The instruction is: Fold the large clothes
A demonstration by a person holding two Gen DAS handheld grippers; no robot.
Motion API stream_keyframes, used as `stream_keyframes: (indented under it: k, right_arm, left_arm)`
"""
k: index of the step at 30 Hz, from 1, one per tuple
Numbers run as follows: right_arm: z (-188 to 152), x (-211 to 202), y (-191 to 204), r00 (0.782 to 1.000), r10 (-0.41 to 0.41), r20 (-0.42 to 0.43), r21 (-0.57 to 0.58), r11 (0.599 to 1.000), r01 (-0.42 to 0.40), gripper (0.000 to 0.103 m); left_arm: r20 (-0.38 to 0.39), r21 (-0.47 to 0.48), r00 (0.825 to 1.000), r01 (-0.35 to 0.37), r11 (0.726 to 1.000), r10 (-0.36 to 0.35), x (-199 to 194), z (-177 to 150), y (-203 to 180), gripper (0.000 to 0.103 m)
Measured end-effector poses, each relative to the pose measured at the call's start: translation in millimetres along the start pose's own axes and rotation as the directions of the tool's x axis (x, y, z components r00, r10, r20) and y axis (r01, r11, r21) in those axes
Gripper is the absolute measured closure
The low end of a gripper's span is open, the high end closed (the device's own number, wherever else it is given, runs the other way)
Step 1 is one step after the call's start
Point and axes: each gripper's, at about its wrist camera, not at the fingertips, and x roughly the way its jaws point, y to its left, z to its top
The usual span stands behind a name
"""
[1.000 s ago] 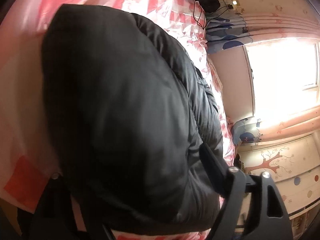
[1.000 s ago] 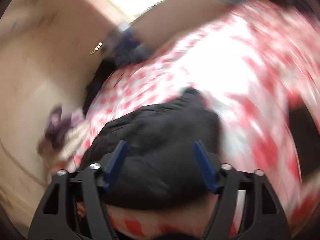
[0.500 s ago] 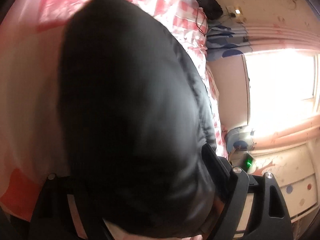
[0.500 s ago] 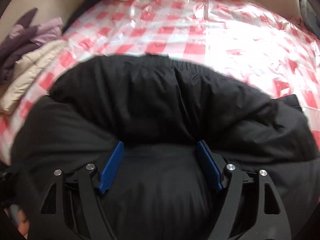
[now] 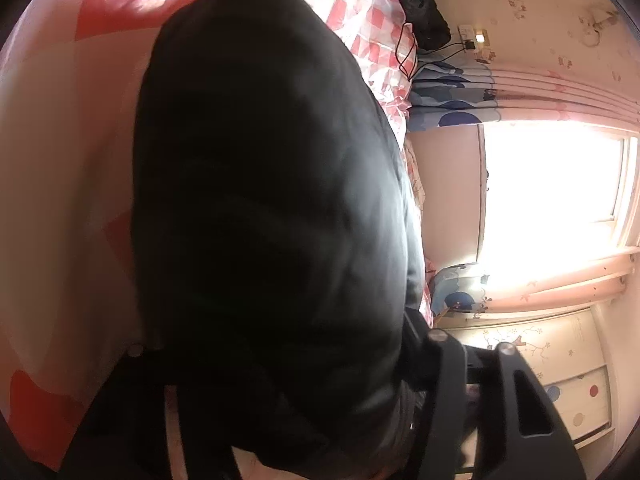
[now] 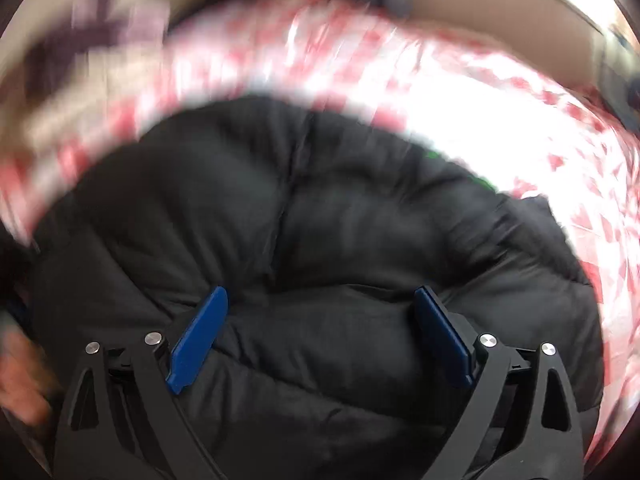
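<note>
Jacket: your black puffer jacket point(image 6: 320, 240) fills the lower two thirds of the right wrist frame, bunched into thick quilted rolls. In the left wrist frame it bulges through the centre point(image 5: 272, 208) from top to bottom and blocks most of the view.
Surface: jacket lies on a red-and-white checked plastic sheet point(image 6: 460, 92), which shows as a band across the upper part of the right frame and along the left edge and top of the left frame point(image 5: 60, 160).
Right gripper: your right gripper point(image 6: 320, 332) sits low centre, blue pads point(image 6: 196, 336) wide apart and opening. A roll of jacket lies between them, but the pads aren't pinching it. No grip.
Left gripper: your left gripper point(image 5: 280, 360) is closing. Jacket bulk lies between the fingers and hides the tips; only the black right finger point(image 5: 452, 380) shows, lower right, against the fabric. Can't tell if it's clamped yet.
Hand: part of a hand point(image 6: 20, 376) at the lower left edge of the right frame, blurred.
Background: bright window point(image 5: 552, 192) at the right of the left frame, with pink curtains point(image 5: 540, 92) above it. Folded clothes point(image 6: 92, 36) upper left of the right frame, blurred.
</note>
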Motion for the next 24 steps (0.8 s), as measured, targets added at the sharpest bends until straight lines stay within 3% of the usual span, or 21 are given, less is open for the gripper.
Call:
stream_keyframes:
  k: [2,5,8,10,14,16,19,20,21,23,24]
  right_arm:
    - [0,1,-1,1.0,0.001,0.003,0.008,1.0,-0.001,0.012]
    - [-5,-24,-4,0.997,0.009,0.078,0.04,0.999,-0.012,0.012]
    - [-17,-3,3,1.0,-0.015,0.014,-0.008,1.0,0.015,0.009]
    - [-20,5,8,0.999,-0.036,0.022,-0.019,0.999,0.036,0.007]
    - [-24,13,11,0.999,-0.05,0.018,-0.021,0.999,0.05,0.007]
    - [-30,17,12,0.998,-0.053,0.029,-0.034,0.998,0.054,0.007]
    - [-29,24,4,0.999,-0.012,0.034,-0.011,1.0,0.013,0.007]
    - [-30,24,0,0.999,0.008,0.034,0.001,1.0,-0.008,0.007]
    - [-28,24,-7,0.999,0.031,0.028,0.01,0.999,-0.031,0.007]
    - [-23,19,-27,0.993,0.116,-0.029,0.042,0.993,-0.115,0.007]
    - [-22,13,-42,0.99,0.133,-0.042,0.064,0.989,-0.13,0.007]
  left_arm:
    - [0.008,0.024,1.0,-0.007,1.0,0.007,0,-2,-5,0.059]
    - [0.011,0.057,1.0,-0.014,0.998,0.014,1,-2,-12,0.065]
    - [0.019,0.136,1.0,-0.024,0.99,0.021,2,-5,-26,0.071]
    - [0.033,0.222,0.999,-0.036,0.974,0.03,3,-13,-43,0.074]
    - [0.058,0.404,0.997,-0.076,0.912,0.057,-1,-28,-87,0.076]
    - [0.072,0.517,0.994,-0.106,0.849,0.081,3,-43,-117,0.076]
    - [0.1,0.713,0.987,-0.158,0.683,0.124,19,-80,-171,0.076]
    - [0.104,0.792,0.984,-0.171,0.586,0.147,30,-101,-193,0.076]
    - [0.107,0.84,0.981,-0.176,0.514,0.161,36,-117,-206,0.076]
    - [0.112,0.926,0.975,-0.172,0.337,0.192,58,-154,-234,0.076]
    - [0.11,0.948,0.974,-0.163,0.274,0.199,65,-170,-242,0.076]
